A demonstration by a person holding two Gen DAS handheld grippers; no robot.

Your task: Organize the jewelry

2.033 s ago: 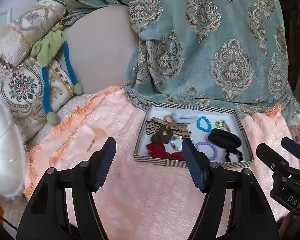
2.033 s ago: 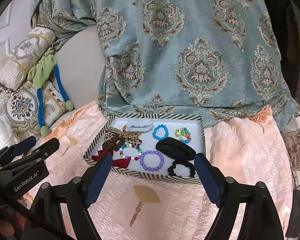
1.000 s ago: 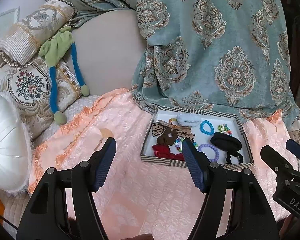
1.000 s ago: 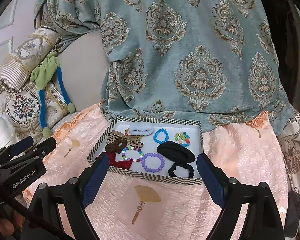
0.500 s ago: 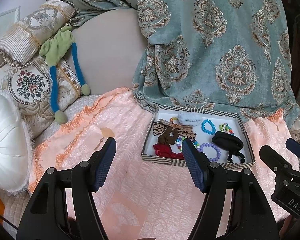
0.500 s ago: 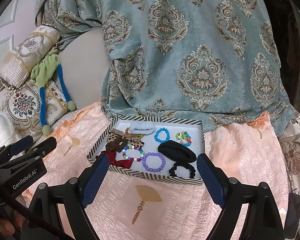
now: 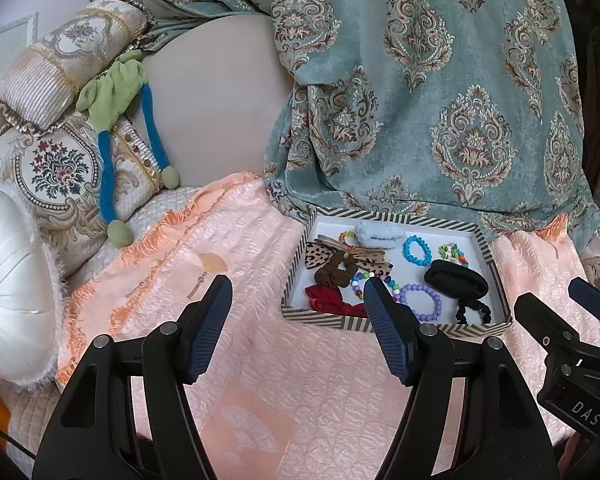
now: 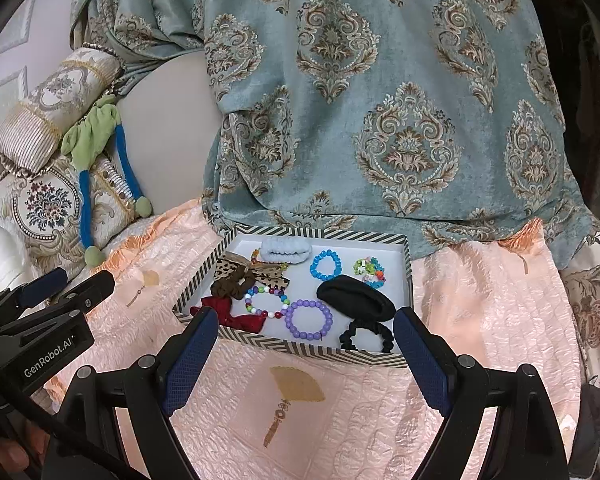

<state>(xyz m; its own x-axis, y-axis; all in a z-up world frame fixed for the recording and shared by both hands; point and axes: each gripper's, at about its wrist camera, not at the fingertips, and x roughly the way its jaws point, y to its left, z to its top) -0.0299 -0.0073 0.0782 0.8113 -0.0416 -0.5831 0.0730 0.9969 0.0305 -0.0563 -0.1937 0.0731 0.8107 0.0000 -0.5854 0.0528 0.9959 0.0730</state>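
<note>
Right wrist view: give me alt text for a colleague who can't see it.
A striped-rim tray on a peach quilted bedspread holds beaded bracelets and hair ties, including a purple bead bracelet and a black scrunchie at its near edge. The right tool hangs open and empty just before the tray; the left tool shows at lower left.

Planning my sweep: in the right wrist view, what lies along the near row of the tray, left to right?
Red bow → multicolour bead bracelet → purple bead bracelet → black scrunchie, all inside the striped tray.
</note>
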